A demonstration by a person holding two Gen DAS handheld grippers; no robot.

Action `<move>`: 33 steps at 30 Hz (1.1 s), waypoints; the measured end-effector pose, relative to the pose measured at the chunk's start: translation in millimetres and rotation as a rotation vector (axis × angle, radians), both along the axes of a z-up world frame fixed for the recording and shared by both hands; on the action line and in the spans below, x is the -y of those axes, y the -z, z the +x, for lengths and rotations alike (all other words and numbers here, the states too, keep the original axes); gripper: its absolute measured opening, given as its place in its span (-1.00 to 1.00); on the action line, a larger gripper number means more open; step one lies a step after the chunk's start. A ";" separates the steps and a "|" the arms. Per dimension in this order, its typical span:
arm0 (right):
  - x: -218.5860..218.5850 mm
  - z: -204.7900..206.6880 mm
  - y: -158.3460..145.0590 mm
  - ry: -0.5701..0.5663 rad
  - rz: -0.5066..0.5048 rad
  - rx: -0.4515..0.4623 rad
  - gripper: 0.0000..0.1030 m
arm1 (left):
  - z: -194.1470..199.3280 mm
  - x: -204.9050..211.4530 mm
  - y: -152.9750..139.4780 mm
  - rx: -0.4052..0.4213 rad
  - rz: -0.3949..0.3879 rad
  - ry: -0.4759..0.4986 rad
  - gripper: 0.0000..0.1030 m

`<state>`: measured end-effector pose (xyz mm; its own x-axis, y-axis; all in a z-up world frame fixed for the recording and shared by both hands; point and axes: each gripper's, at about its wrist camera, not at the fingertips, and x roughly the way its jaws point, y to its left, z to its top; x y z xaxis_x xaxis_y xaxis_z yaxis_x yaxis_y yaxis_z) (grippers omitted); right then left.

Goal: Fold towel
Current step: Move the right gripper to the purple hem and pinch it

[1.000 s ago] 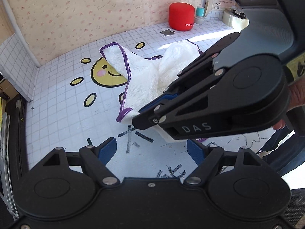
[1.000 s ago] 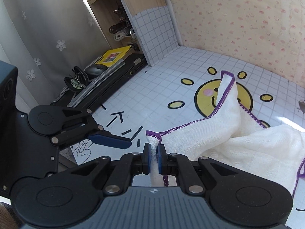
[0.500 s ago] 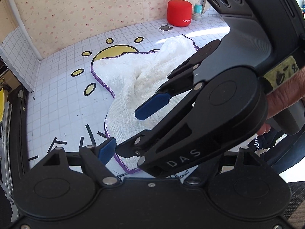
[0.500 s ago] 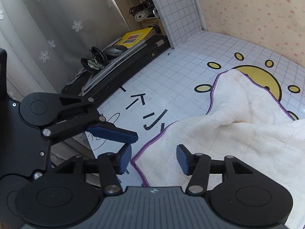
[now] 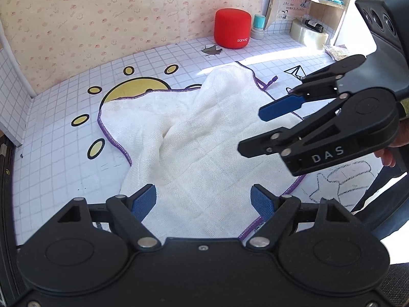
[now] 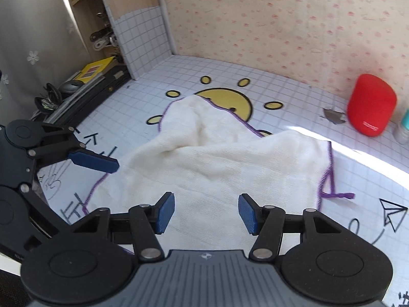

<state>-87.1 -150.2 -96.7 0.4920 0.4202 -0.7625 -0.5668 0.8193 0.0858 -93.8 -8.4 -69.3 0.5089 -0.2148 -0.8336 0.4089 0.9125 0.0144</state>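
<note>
A white towel point(image 5: 204, 138) with purple stitched edging lies rumpled on the tiled tabletop, partly over a yellow sun drawing point(image 5: 135, 87). A raised fold runs across its middle. My left gripper point(image 5: 203, 202) hovers open over the towel's near edge, nothing between its blue pads. The right gripper point(image 5: 260, 130) shows at the right of the left wrist view, open and above the towel's right side. In the right wrist view the right gripper point(image 6: 205, 213) stands open over the towel point(image 6: 230, 158), and the left gripper point(image 6: 107, 165) is at the left edge.
A red cylinder point(image 5: 232, 28) and a small teal-capped bottle point(image 5: 258, 26) stand by the back wall. A tape roll point(image 5: 308, 34) sits back right. Books and cables point(image 6: 76, 81) lie on a lower shelf to the left. A hand point(image 5: 388, 151) holds the right gripper.
The right gripper let go of the towel's purple corner and opened, then drew back to the right. The towel dropped and spread flatter on the table. My left gripper moved over its near edge.
</note>
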 end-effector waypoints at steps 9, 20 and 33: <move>14.3 -3.3 11.9 0.012 -0.065 0.006 0.06 | 3.7 7.4 12.1 -0.022 0.014 0.036 0.59; 23.8 -13.4 20.9 0.052 -0.086 0.017 0.07 | 9.7 14.5 26.3 -0.026 0.038 0.078 0.62; 40.0 -34.7 25.9 0.139 -0.105 0.010 0.08 | 21.2 26.7 26.8 -0.015 0.036 0.124 0.63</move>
<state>-121.9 -190.1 -122.6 0.5473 0.2657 -0.7936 -0.4479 0.8940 -0.0095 -72.6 -35.1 -96.1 0.4677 -0.2448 -0.8493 0.5188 0.8540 0.0395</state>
